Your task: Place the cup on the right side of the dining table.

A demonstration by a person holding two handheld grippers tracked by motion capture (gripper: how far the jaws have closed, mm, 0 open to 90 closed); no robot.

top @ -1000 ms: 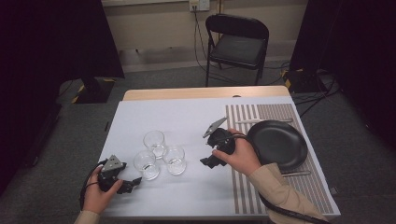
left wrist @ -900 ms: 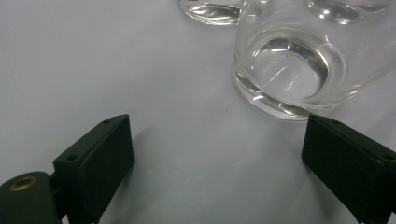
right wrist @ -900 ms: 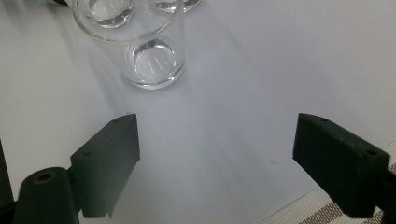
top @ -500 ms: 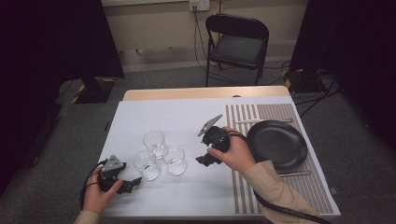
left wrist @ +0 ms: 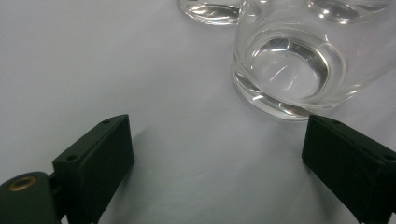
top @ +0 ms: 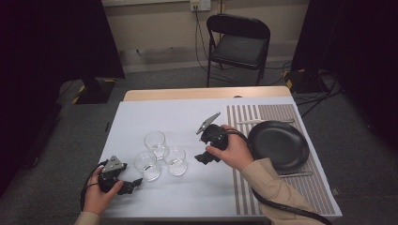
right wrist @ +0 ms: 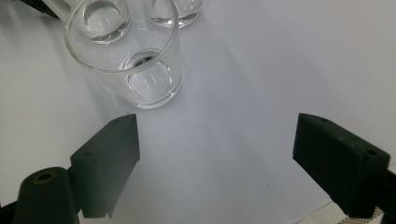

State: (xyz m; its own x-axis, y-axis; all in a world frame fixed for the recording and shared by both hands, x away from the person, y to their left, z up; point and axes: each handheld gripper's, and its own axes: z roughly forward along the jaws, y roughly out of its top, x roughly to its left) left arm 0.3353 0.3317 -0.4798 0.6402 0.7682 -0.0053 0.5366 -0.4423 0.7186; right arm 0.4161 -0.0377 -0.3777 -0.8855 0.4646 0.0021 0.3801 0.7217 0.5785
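We have three empty glasses clustered on the white cloth near the middle of the bench (top: 141, 112). Our right gripper (top: 202, 158) points at the right glass (top: 176, 161), jaws spread wide and holding nothing; in the right gripper view that glass (right wrist: 135, 70) stands just ahead and left of the gap. Our left gripper (top: 133, 183) sits low beside the near glass (top: 147, 165), jaws likewise wide and empty. We judge this the approach step: next we should bring the right jaws around the right glass without knocking its neighbours, which stand very close. The plate (top: 278, 144) lies well apart on the mat (top: 244, 187).
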